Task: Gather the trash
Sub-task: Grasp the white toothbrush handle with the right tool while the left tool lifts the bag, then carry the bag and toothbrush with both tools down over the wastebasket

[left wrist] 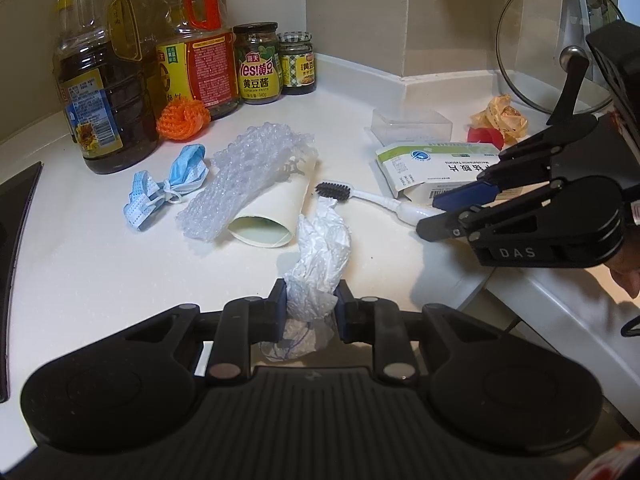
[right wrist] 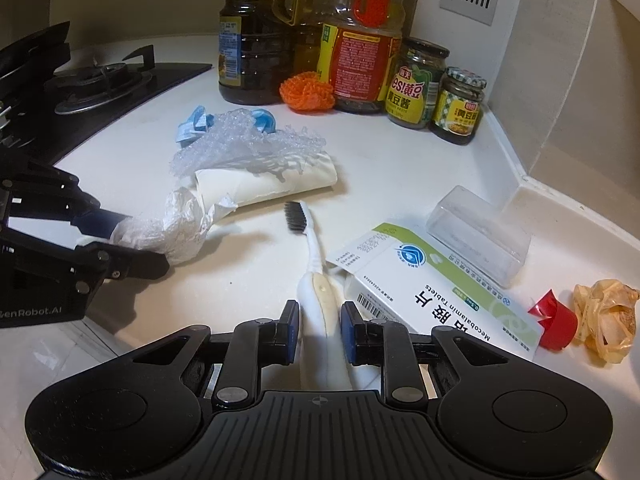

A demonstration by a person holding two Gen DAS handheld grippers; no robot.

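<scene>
The white bench (left wrist: 100, 264) carries nearly all of its litter, so collecting looks barely begun, and no bin shows in either view. Largest is the sheet of bubble wrap (left wrist: 244, 176) draped over a rolled cream paper cup (left wrist: 276, 216) in the middle of the bench. To the right lie a tablet box (right wrist: 432, 292) and a clear plastic case (right wrist: 480, 236) just behind it, then a crumpled yellow bag (right wrist: 608, 316) touching a red scrap (right wrist: 554, 322) near the edge. A blue face mask (left wrist: 168, 188) sits left of the wrap. Two pieces are now in hand: the left gripper (left wrist: 311, 312) is pinching a crumpled white tissue (left wrist: 320, 252), whose far end trails beside the cup, and the right gripper (right wrist: 320, 330) is pressed onto the thick handle of a white toothbrush (right wrist: 314, 264), its dark bristles pointing at the cup. Both pieces appear to rest on the bench, not yet lifted. The oil bottles (left wrist: 104, 80) and jars (left wrist: 258, 64) at the back are probably not trash.
</scene>
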